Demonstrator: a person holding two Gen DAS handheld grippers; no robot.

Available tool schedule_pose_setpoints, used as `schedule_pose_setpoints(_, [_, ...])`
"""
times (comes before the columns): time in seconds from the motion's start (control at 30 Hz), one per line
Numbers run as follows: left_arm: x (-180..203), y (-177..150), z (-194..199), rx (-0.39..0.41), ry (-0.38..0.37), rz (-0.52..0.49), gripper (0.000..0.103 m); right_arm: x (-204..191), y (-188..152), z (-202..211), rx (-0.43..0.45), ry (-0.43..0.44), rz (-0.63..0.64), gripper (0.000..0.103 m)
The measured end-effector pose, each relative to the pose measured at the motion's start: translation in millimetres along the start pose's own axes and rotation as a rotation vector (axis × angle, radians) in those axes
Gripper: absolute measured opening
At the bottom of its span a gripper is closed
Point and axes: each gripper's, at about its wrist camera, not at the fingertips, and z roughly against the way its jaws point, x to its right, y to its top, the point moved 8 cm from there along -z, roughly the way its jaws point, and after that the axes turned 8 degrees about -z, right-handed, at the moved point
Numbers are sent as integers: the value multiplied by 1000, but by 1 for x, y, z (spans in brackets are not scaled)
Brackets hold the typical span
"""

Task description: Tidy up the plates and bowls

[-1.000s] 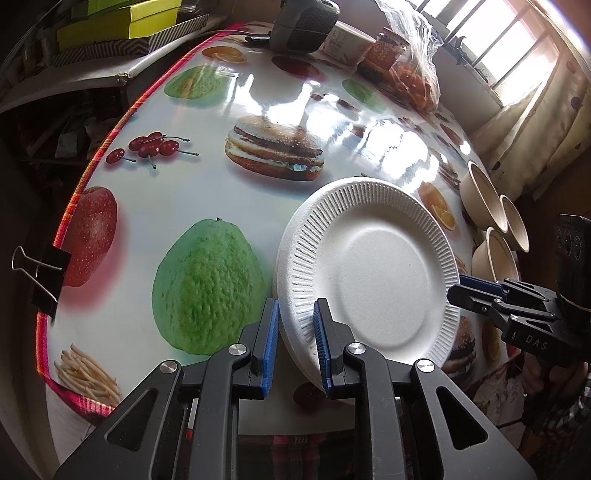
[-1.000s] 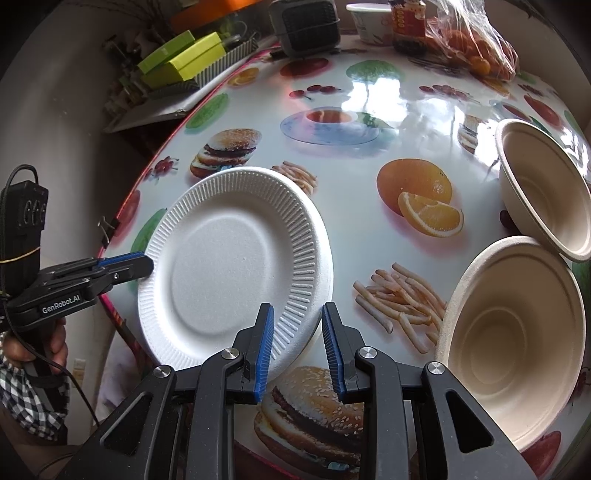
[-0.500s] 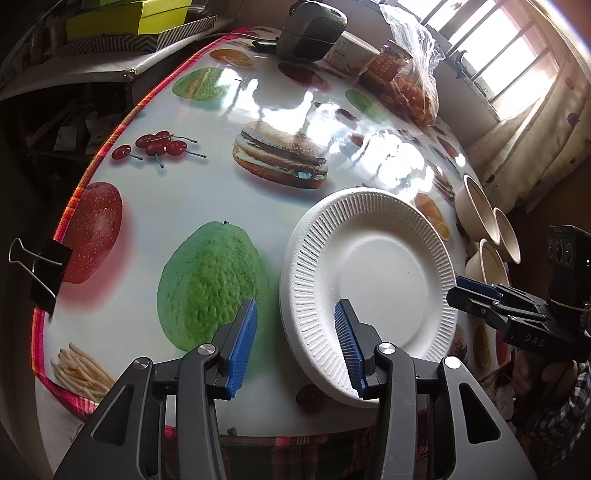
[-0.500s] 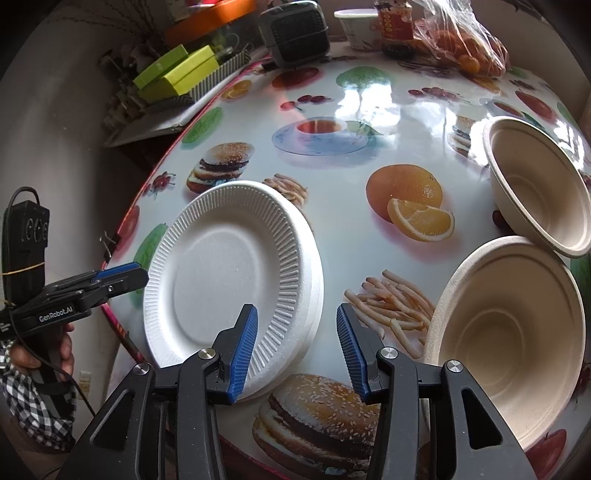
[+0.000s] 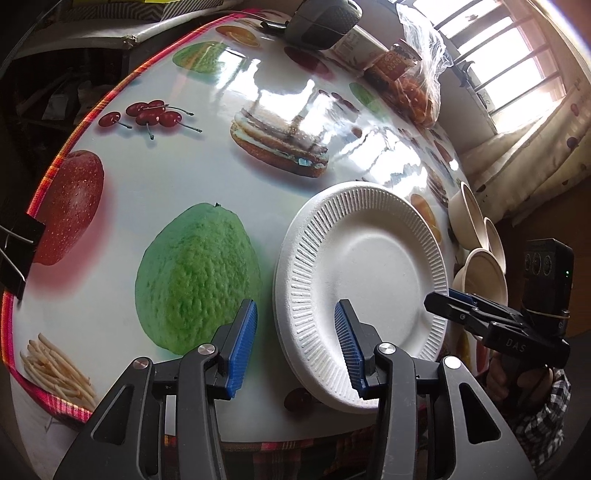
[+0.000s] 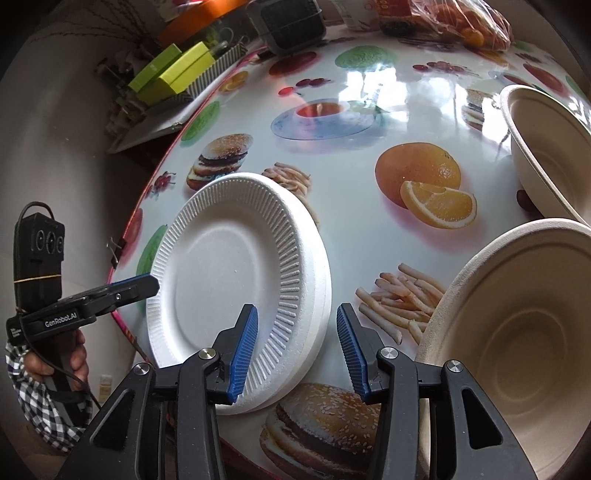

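A stack of white ribbed foam plates (image 5: pixel 365 273) (image 6: pixel 221 273) lies on the printed table near its front edge. My left gripper (image 5: pixel 295 310) is open and straddles the stack's left rim, one pad over the green fruit print and one over the plate, neither pressing. My right gripper (image 6: pixel 295 310) is open astride the stack's right rim in the same way. Each gripper shows in the other's view: the left gripper (image 6: pixel 133 288) and the right gripper (image 5: pixel 439 299). Beige bowls (image 6: pixel 517 332) (image 6: pixel 546 147) (image 5: pixel 480 273) stand to the right of the plates.
The round table (image 5: pixel 166 184) carries a glossy cloth printed with food. At its far side stand a dark box-like device (image 6: pixel 291 22), a cup and a bag of oranges (image 6: pixel 461 22). A binder clip (image 5: pixel 14 251) grips the left edge. Green boxes (image 6: pixel 170 70) sit beyond the table.
Both grippers' jaws have widened from a narrow gap around the plate rims to clearly open. The plate stack lies where it was.
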Motion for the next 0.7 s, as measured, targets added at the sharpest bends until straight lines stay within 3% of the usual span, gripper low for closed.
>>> schedule_pose_setpoints(0.33, [7, 7, -5, -14, 3, -10, 45, -3, 7, -5, -13, -15, 5, 38])
schedule_pose_setpoints(0.7, [11, 29, -8, -24, 23, -31, 45, 2, 27, -4, -12, -42, -12, 37])
